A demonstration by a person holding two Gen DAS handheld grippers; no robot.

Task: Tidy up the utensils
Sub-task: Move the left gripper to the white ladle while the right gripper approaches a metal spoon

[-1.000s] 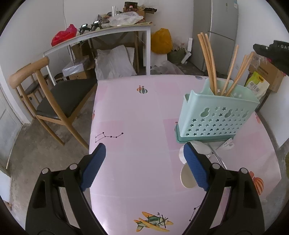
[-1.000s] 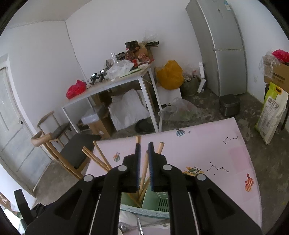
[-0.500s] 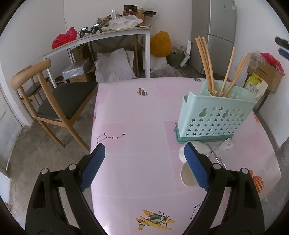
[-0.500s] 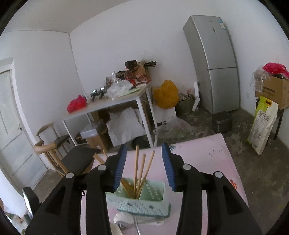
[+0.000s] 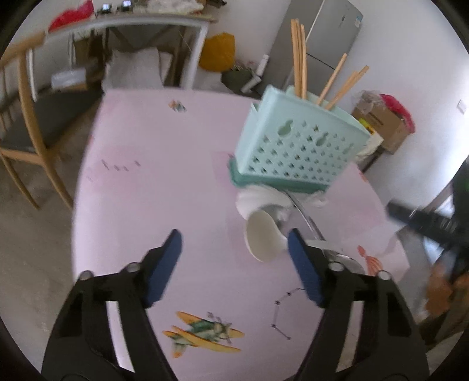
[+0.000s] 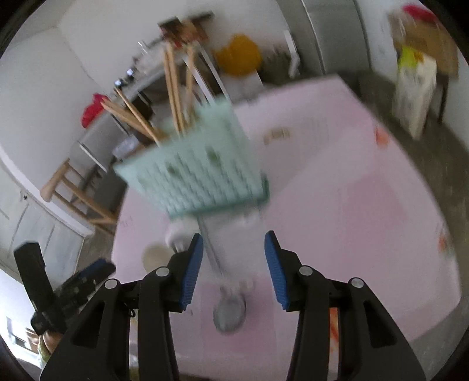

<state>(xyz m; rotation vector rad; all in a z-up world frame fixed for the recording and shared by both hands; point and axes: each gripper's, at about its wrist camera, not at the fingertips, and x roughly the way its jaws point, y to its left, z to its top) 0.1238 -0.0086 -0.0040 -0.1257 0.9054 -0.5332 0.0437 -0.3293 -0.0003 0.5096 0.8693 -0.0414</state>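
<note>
A mint-green perforated utensil holder (image 5: 296, 149) stands on the pink tablecloth (image 5: 164, 181) with several wooden chopsticks (image 5: 299, 58) upright in it. White ceramic spoons (image 5: 263, 234) and a metal spoon (image 5: 306, 218) lie in front of it. My left gripper (image 5: 234, 258) hovers over bare cloth, its jaws closing with nothing between them; the white spoon is just inside its right finger. My right gripper (image 6: 234, 263) is open above the metal spoon (image 6: 230, 315), whose handle runs between the fingers toward the holder (image 6: 199, 175). The pads do not touch it.
A wooden chair (image 5: 26, 117) stands left of the table. Behind are a white side table (image 5: 152, 20) with clutter, a yellow bag (image 5: 218, 52), a fridge (image 5: 328, 44) and a cardboard box (image 5: 381, 129). The table's right edge (image 5: 378, 202) is close to the spoons.
The right gripper opened, left the chopsticks in the holder and dropped down in front of it over the spoons. The left gripper tilted down, came closer to the spoons and narrowed.
</note>
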